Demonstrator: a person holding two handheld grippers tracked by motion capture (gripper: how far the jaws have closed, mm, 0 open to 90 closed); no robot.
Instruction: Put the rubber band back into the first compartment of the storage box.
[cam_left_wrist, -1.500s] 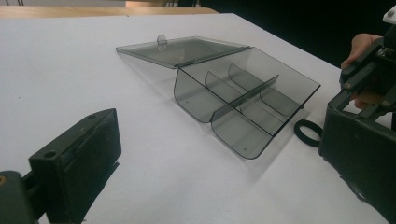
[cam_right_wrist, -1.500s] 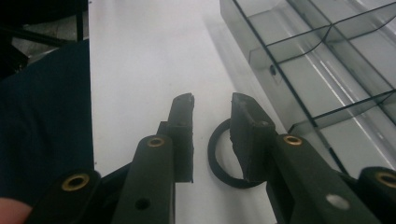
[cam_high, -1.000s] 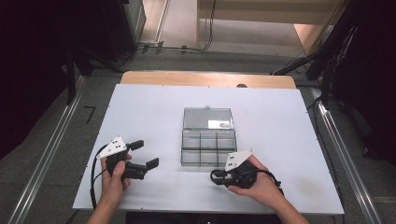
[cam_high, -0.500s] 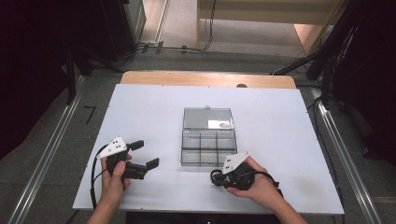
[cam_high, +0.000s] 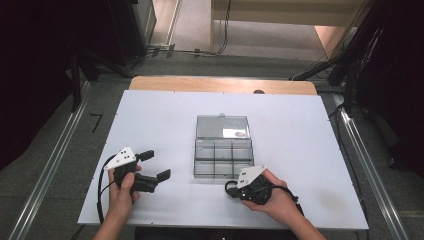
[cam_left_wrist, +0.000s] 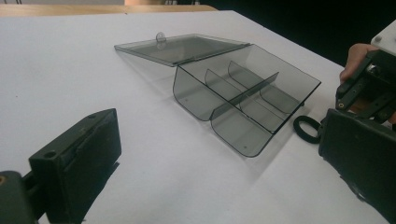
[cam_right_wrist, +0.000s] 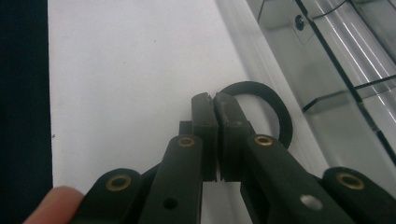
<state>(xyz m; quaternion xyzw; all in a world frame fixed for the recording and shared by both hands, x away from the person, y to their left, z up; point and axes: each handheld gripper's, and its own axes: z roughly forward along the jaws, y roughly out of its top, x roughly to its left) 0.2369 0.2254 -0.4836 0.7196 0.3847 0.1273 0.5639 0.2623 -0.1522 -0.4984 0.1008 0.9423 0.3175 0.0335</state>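
Black rubber-like ring (cam_right_wrist: 275, 112), thin flat band w/ round hole, lies flat on white table (cam_high: 160, 120), right at tips of right gripper (cam_right_wrist: 214, 99). Its jaws have just been closing, now pressed together on ring's near edge. Smoky clear compartment box (cam_high: 222, 157), lid open, sits just beyond ring. Left gripper (cam_high: 151, 165) well apart, jaws spread, nothing between. No readable writing or labels.

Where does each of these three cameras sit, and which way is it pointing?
High view: above the table's near side, looking forward and down on the white table; forearms, both hands show.
Left gripper view: on the left hand-held gripper, facing the open smoky clear plastic compartment box; open jaws.
Right gripper view: on the right hand-held gripper, facing down; jaws pinch the black rubber ring.
All share box, ring.
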